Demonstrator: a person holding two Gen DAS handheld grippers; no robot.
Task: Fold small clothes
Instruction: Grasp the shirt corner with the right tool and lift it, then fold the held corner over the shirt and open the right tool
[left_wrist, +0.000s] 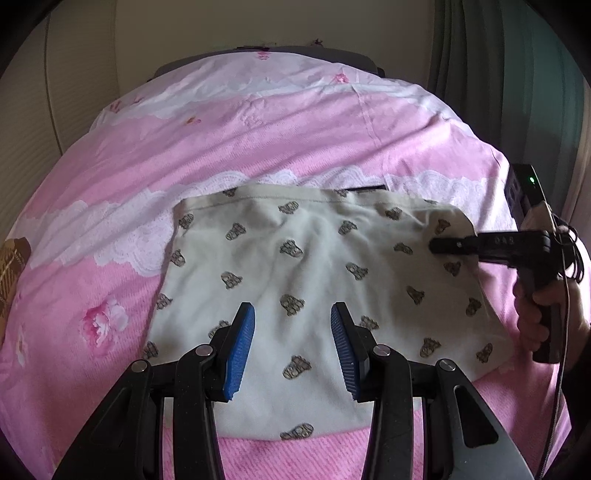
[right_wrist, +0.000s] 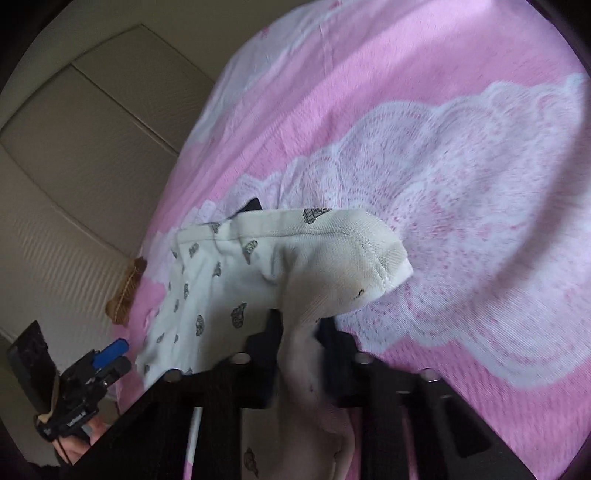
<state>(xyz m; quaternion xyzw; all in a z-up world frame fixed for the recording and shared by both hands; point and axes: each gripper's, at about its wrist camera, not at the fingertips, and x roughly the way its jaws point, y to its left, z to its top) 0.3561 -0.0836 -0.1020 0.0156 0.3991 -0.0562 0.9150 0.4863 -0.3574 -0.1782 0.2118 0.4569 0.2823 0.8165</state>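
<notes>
Cream-white garment (left_wrist: 314, 266) scattered all over with small grey-brown printed motifs, plain ribbed cream at its cuff end (right_wrist: 384, 258) in the right wrist view. Pink bedsheet (left_wrist: 258, 140) beneath, banded with white lace-pattern scallops and marked by a deep pink rose print (left_wrist: 103, 321) at 9 o'clock. Black left claw (left_wrist: 291, 350) faced with ridged blue pads (left_wrist: 240, 350). Black right claw (left_wrist: 436, 245) at 3 o'clock. Brown checked fabric (left_wrist: 13, 266) at the far 9 o'clock edge.
</notes>
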